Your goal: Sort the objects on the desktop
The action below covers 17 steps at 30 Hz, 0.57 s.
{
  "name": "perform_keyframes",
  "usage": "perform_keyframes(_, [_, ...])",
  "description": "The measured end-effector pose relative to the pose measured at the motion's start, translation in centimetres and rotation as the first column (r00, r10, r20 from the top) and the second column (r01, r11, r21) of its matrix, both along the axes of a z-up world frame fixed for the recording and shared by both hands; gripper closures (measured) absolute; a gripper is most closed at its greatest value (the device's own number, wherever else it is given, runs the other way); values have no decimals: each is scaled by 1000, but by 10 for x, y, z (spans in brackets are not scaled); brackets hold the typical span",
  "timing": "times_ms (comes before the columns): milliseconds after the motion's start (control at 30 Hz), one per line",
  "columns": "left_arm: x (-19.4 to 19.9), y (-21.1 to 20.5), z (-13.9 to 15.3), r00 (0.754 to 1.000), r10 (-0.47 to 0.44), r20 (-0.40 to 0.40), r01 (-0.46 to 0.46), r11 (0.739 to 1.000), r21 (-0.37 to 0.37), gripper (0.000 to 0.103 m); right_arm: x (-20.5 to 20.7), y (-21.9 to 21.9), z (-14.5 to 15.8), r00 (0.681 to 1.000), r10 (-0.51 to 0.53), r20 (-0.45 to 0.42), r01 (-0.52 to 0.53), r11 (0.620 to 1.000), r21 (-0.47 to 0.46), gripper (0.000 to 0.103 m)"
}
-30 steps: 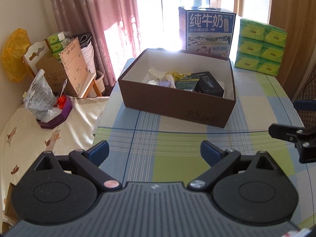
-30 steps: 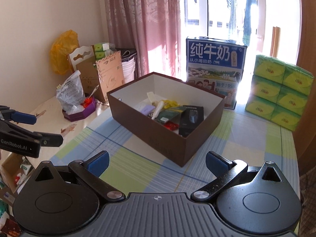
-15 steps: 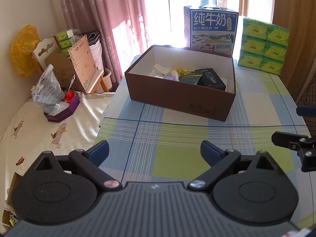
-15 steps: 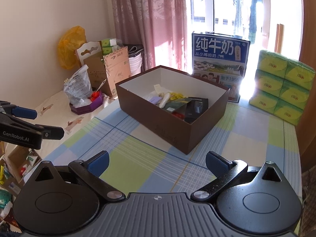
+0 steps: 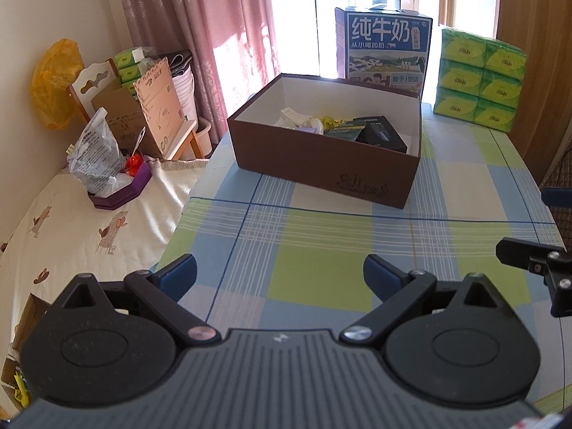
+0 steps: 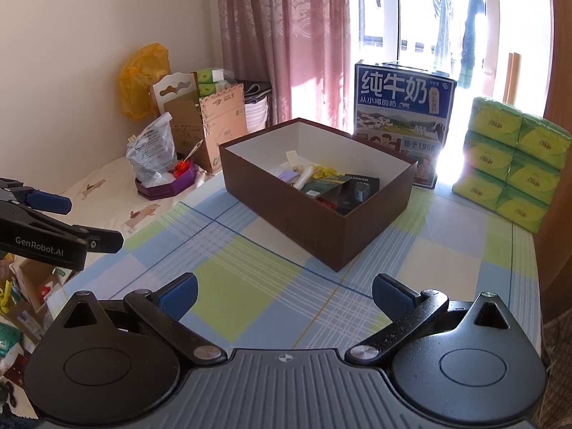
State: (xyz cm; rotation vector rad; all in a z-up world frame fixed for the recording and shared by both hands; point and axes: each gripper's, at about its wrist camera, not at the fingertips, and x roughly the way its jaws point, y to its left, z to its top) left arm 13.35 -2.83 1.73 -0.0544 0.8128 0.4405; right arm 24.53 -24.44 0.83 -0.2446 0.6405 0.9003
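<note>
Box [image 5: 321, 164], brown, filled, on checked tablecloth [image 5: 321, 250]; milk carton [image 5: 382, 50] and tissue packs [image 5: 479, 82] behind; left gripper [image 5: 282, 271] and right gripper [image 6: 284, 291] spread, empty.

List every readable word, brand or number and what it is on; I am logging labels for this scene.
"纯牛奶" and "从小喝的奶": milk carton.
"始于1956": same carton, lower front.
"GenRobot.AI": left tool, on its side in the right wrist view.
Black box in the brown box: white lettering, too blurred to read.
Brown box's front emblem, green tissue packs, kraft cardboard: print too small to read.
</note>
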Motion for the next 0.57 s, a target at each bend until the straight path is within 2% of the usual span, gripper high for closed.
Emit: perform_keyframes(567, [4, -10, -5, 1000, 10, -9, -10, 1000, 4, 4, 4, -6, -2, 1000, 21, -2, -21, 1000, 0, 2])
